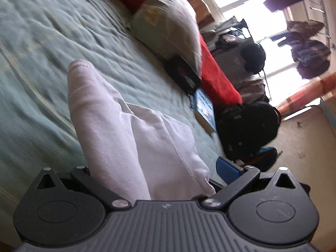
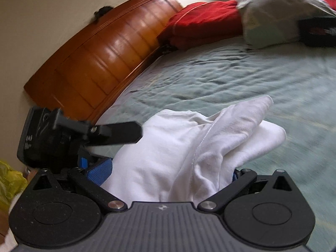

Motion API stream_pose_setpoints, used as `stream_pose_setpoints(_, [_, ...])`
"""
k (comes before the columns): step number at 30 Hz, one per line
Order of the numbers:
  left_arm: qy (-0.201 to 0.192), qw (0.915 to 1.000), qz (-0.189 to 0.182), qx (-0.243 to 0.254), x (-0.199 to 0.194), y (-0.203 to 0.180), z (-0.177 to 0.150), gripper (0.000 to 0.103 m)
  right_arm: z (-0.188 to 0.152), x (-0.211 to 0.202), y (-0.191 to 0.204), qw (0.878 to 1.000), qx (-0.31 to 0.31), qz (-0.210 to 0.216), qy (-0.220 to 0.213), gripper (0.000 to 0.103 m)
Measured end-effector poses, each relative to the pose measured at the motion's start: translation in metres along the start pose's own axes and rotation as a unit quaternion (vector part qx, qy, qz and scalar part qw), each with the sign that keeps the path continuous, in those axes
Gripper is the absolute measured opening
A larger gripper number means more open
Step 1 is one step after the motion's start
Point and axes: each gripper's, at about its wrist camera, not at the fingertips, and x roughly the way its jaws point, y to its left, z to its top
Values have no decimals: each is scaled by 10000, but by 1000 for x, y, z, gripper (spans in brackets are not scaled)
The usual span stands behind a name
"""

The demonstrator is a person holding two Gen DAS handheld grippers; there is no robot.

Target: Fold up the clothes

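Note:
A white garment (image 1: 126,130) lies bunched on the teal bedsheet (image 1: 42,42), with one narrow end reaching away from me. My left gripper (image 1: 159,168) has its jaws wide apart. The cloth fills the gap and hides the fingertips, leaving only the right blue pad (image 1: 227,168) showing. My right gripper (image 2: 168,172) also stands open under the white garment (image 2: 189,142), a blue pad (image 2: 98,172) showing at its left. The left gripper (image 2: 100,140) shows here too, close on the left, one black finger (image 2: 117,134) against the cloth.
A grey pillow (image 1: 168,21), red bedding (image 1: 218,77), a black pouch (image 1: 182,75) and a book (image 1: 204,111) line the bed's far side. Dark bags (image 1: 247,130) stand on the floor beyond. A wooden headboard (image 2: 94,58) borders the bed, and the teal sheet (image 2: 252,73) stretches ahead.

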Motion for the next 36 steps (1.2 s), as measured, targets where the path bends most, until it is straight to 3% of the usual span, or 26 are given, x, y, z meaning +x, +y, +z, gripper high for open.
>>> stream_pose_setpoints(8, [-265, 9989, 350, -185, -11, 43, 49, 101, 20, 60, -7, 9993, 135, 354, 56, 103])
stream_pose_setpoints(20, [-906, 9945, 457, -275, -31, 88, 106, 101, 36, 125, 17, 9984, -303, 433, -192, 103])
stream_pose_setpoints(36, [-1250, 9867, 890, -541, -40, 145, 114, 101, 15, 157, 29, 9968, -472, 632, 136, 103])
